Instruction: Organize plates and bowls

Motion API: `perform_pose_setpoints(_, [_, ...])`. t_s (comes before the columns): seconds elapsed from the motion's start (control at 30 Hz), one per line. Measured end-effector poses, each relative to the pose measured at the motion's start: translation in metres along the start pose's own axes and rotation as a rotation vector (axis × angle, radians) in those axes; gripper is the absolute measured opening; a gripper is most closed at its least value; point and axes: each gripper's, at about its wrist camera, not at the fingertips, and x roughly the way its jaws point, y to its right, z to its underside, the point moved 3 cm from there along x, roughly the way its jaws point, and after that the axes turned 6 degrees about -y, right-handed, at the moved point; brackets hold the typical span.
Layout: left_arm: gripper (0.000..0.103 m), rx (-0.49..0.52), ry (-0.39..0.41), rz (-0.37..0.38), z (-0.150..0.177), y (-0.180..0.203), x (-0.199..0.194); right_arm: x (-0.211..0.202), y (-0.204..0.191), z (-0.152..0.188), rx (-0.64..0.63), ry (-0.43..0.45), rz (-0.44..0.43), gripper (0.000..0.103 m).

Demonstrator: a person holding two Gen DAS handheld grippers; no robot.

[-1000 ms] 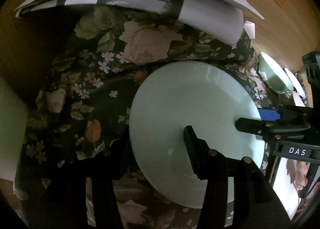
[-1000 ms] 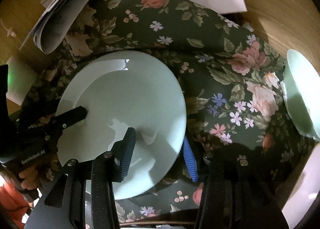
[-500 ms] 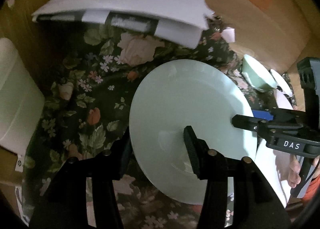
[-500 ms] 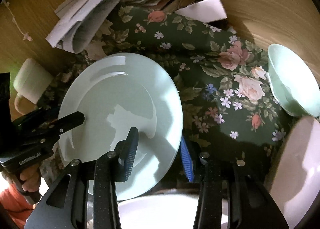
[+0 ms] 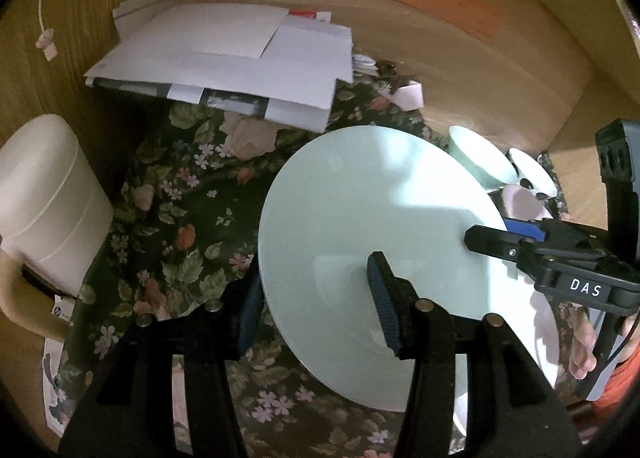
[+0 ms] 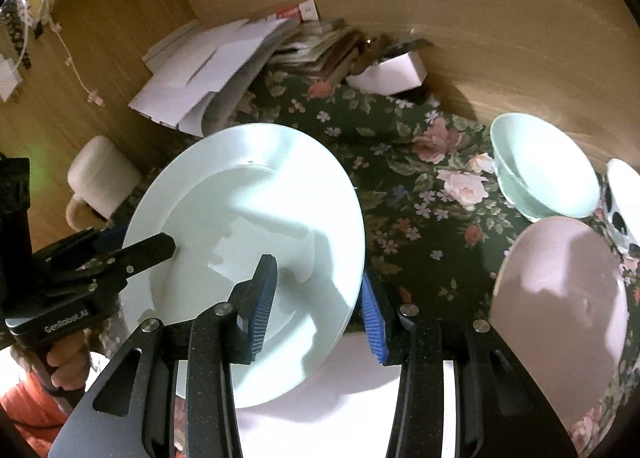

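Left gripper (image 5: 316, 300) clamps pale green plate (image 5: 360, 217) by its near rim, above floral cloth (image 5: 168, 217); right gripper (image 5: 486, 236) pinches far rim | Right gripper (image 6: 318, 306) grips plate (image 6: 248, 217) edge; green bowl (image 6: 540, 181), pink plate (image 6: 560, 290) lie right

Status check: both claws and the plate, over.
Left claw and right claw both clamped on mint plate, opposite rims. Plate above floral cloth. Pink plate alongside.
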Motion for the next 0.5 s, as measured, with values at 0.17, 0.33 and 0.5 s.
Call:
perform_pose_setpoints(0.17, [0.05, 0.012, 0.017, -0.003, 0.004, 0.015, -0.009, -0.018, -0.001, 0.012, 0.0, 0.028, 0.014, 0.037])
perform_pose_setpoints(0.33, [0.05, 0.027, 0.03, 0.011, 0.008, 0.027, -0.016, -0.033, 0.0, 0.023, 0.006, 0.048, 0.024, 0.037])
perform_pose_setpoints(0.5, [0.05, 0.048, 0.031, 0.027, 0.014, 0.04, -0.019, -0.048, 0.006, 0.036, 0.022, 0.069, 0.034, 0.037])
